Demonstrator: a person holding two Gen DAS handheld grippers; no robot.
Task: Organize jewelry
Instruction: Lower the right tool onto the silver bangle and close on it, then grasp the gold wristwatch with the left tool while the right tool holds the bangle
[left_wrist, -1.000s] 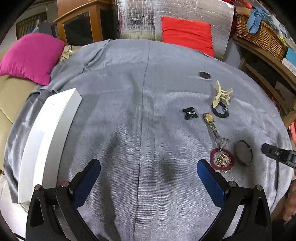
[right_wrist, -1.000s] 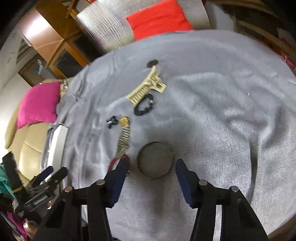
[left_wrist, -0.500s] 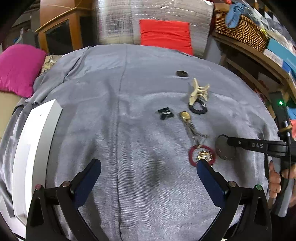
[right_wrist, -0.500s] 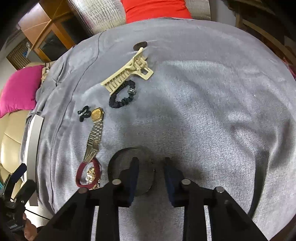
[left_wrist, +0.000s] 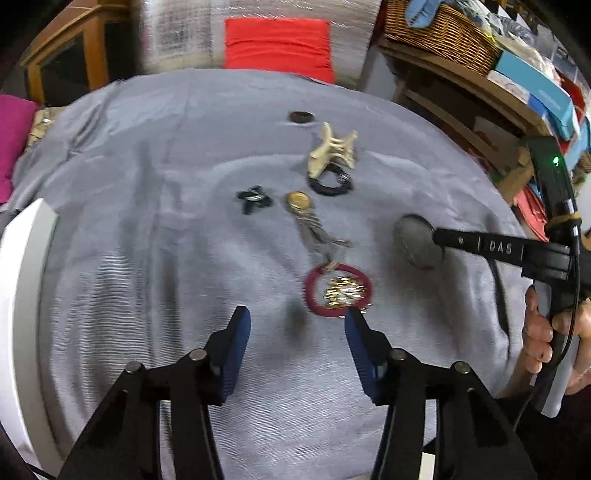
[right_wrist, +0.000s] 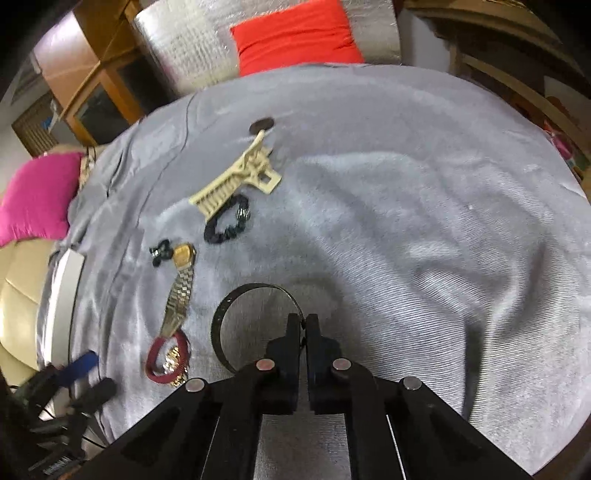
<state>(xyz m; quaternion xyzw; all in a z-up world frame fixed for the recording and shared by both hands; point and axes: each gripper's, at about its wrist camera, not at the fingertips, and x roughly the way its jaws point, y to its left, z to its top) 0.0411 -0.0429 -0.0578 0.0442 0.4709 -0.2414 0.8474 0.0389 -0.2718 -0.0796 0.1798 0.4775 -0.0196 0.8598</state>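
Right hand-held gripper (right_wrist: 303, 322) was clamped on the bangle (right_wrist: 221, 317) rim, near-centre of the grey surface (right_wrist: 424, 229). Left hand-held gripper (left_wrist: 297, 328) was half open, holding nothing, just near of the red band (left_wrist: 314, 295). Watch (right_wrist: 181, 284), scrunchie (right_wrist: 225, 227) and claw clip (right_wrist: 236, 179) lay farther left.

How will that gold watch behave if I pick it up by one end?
The gold watch has a linked metal band lying loosely bent, so it will probably hang limp and swing. Its far end touches the red ring, which it may drag. The polished links look slippery for the left gripper.
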